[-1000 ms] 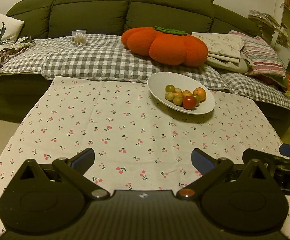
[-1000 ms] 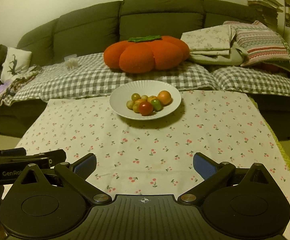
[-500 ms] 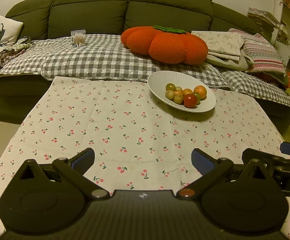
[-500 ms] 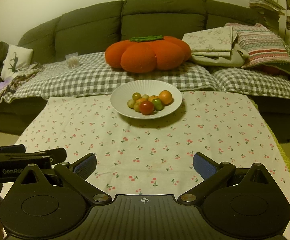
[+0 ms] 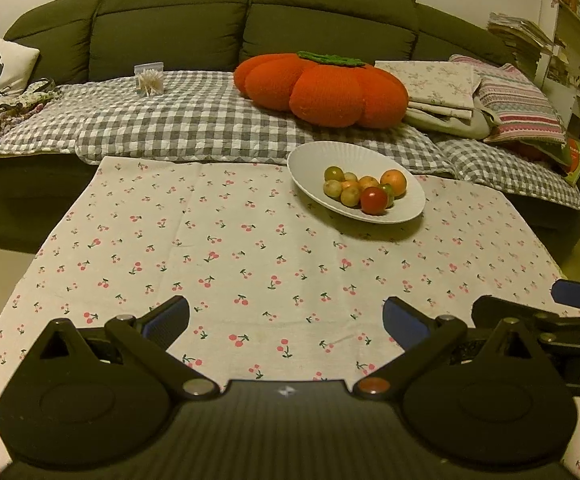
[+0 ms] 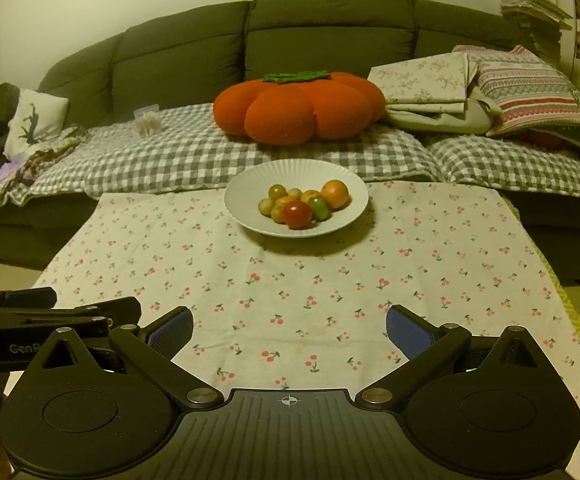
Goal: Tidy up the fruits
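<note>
1. Fruits (image 6: 304, 204) sit heaped in a white plate (image 6: 249, 184) at the far middle of the tablecloth (image 6: 330, 280) in your right view; in the left view the fruits (image 5: 364, 190) lie upper right of centre.
2. Bare cloth fills the frame between plate and both claws; the cloth's far edge meets the checked blanket (image 6: 169, 156) just behind the plate.
3. Your left gripper (image 5: 285, 320) has its fingers wide apart, holding nothing; your right gripper (image 6: 290, 330) likewise.
4. The heap runs left to right across the plate.
5. You see a red tomato (image 6: 297, 214) at the front, an orange (image 6: 334, 194) at the right, and small yellow-green ones around them.
</note>
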`<move>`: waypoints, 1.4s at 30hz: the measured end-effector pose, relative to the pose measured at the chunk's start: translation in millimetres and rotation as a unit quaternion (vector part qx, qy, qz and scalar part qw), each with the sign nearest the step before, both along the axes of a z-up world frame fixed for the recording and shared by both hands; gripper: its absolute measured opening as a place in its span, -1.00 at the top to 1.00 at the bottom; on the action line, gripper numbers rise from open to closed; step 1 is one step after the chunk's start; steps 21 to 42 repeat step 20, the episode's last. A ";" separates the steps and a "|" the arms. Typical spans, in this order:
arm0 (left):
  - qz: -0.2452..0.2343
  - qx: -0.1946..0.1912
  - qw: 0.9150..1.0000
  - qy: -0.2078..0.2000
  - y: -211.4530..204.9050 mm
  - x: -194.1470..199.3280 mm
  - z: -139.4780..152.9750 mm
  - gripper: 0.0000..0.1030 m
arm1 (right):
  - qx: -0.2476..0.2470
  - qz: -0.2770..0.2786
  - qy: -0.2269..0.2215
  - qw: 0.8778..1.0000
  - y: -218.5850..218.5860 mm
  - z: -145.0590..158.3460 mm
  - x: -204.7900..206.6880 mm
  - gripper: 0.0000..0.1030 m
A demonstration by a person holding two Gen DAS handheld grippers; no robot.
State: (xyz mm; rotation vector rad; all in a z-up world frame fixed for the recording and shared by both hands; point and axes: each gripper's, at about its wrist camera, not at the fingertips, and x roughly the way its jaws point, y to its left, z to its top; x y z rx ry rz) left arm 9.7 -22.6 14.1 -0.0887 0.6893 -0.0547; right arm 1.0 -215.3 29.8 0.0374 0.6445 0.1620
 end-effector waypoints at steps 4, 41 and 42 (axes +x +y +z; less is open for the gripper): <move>-0.002 0.003 1.000 0.000 -0.8 0.3 -0.2 -0.98 | -0.001 0.001 0.001 1.000 1.0 -1.0 -0.1 -1.00; -0.008 0.008 1.000 -0.003 -4.1 0.3 -0.1 -0.98 | 0.004 -0.001 -0.002 1.000 -0.4 0.0 -0.4 -1.00; -0.008 0.008 1.000 -0.003 -4.1 0.3 -0.1 -0.98 | 0.004 -0.001 -0.002 1.000 -0.4 0.0 -0.4 -1.00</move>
